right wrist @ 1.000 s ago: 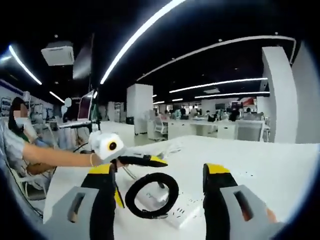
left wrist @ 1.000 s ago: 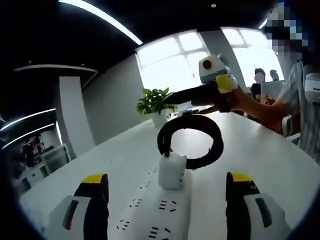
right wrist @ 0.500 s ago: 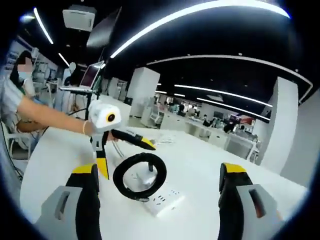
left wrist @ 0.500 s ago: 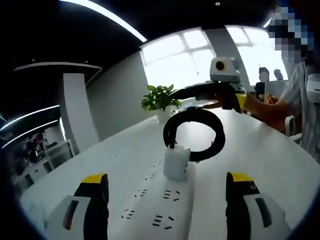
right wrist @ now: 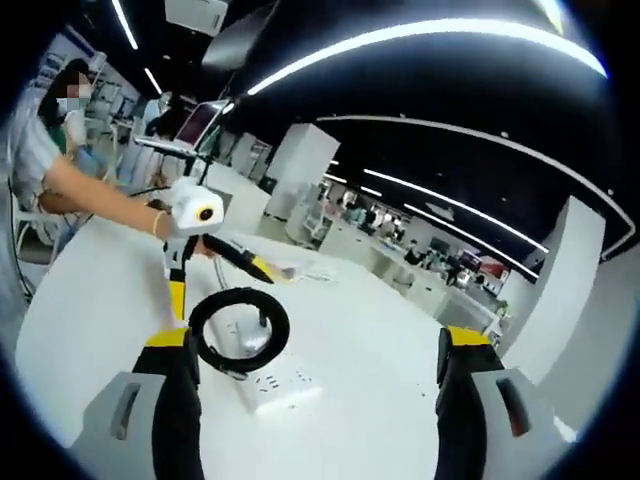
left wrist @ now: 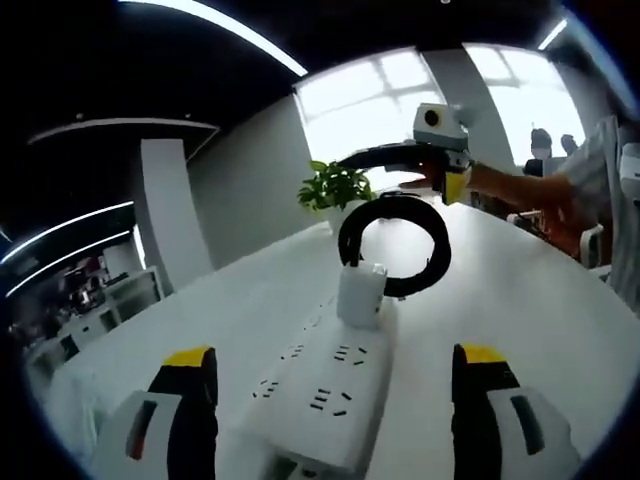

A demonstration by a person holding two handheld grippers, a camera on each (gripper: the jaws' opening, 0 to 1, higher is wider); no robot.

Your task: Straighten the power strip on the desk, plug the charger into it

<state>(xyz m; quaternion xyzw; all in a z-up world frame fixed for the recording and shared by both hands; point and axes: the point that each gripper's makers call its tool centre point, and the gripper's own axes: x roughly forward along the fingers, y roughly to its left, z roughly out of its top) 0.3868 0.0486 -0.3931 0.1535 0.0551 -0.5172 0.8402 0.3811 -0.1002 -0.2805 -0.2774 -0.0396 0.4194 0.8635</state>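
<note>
A white power strip (left wrist: 318, 402) lies on the white desk (left wrist: 520, 310), running away between my left gripper's (left wrist: 334, 356) open jaws. A white charger (left wrist: 361, 294) stands on the strip's far end, seemingly plugged in, with its black cable coiled in a ring (left wrist: 395, 245) behind it. Beyond the ring, a hand holds my right gripper (left wrist: 400, 172) in the air. In the right gripper view the strip (right wrist: 266, 386) and the cable ring (right wrist: 240, 328) lie low and left between the right gripper's (right wrist: 315, 337) open jaws. The left gripper (right wrist: 222, 290) hovers open just behind the ring.
A potted green plant (left wrist: 336, 186) stands at the desk's far end by bright windows. A person's forearm (right wrist: 100, 195) reaches in from the left. A pale cable or paper (right wrist: 310, 268) lies further along the desk. Office desks and white pillars fill the background.
Both cameras have shifted and the right view has rolled and drawn back. Strip, charger and cable ring lie as before. Both grippers stay open and hold nothing.
</note>
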